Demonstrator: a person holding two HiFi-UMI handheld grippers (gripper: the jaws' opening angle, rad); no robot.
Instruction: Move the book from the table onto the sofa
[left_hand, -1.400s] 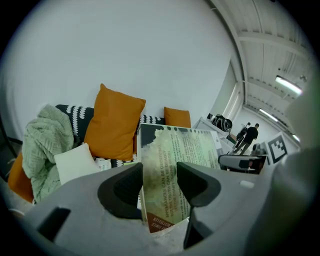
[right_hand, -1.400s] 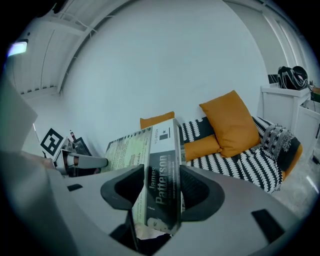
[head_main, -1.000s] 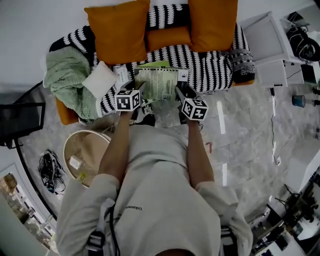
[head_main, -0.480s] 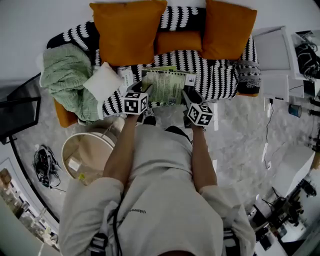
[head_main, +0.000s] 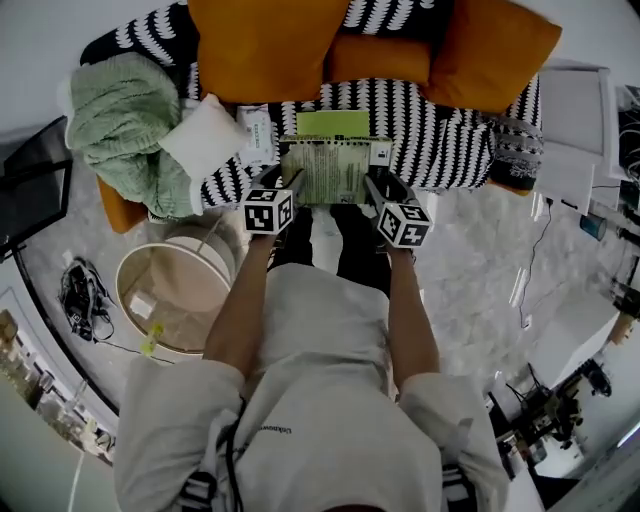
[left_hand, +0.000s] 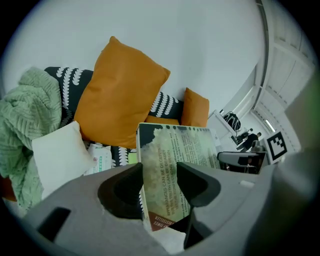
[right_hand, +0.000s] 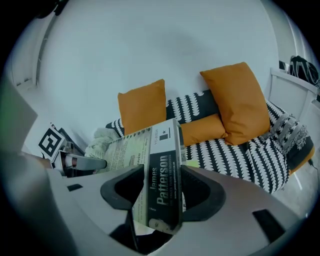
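Observation:
The book (head_main: 330, 170), pale green with dark print, hangs flat between both grippers just over the front of the sofa seat (head_main: 440, 130), which is covered in black-and-white stripes. My left gripper (head_main: 291, 184) is shut on the book's left edge and my right gripper (head_main: 373, 188) on its right edge. In the left gripper view the book's back cover (left_hand: 172, 165) stands between the jaws of the left gripper (left_hand: 160, 172). The right gripper view has the dark spine (right_hand: 162, 185) clamped in the right gripper (right_hand: 161, 182), with the sofa (right_hand: 235, 150) beyond.
Two large orange cushions (head_main: 265, 45) (head_main: 495, 50) and a small one (head_main: 375, 58) lean on the backrest. A green blanket (head_main: 125, 120), a white pillow (head_main: 203, 135) and a tissue pack (head_main: 257, 135) lie at the sofa's left. A yellow-green sheet (head_main: 333, 122) lies behind the book. A round table (head_main: 175, 295) stands left of the person.
Both grippers have carried the book forward and down towards the sofa seat. The grip on it has not changed.

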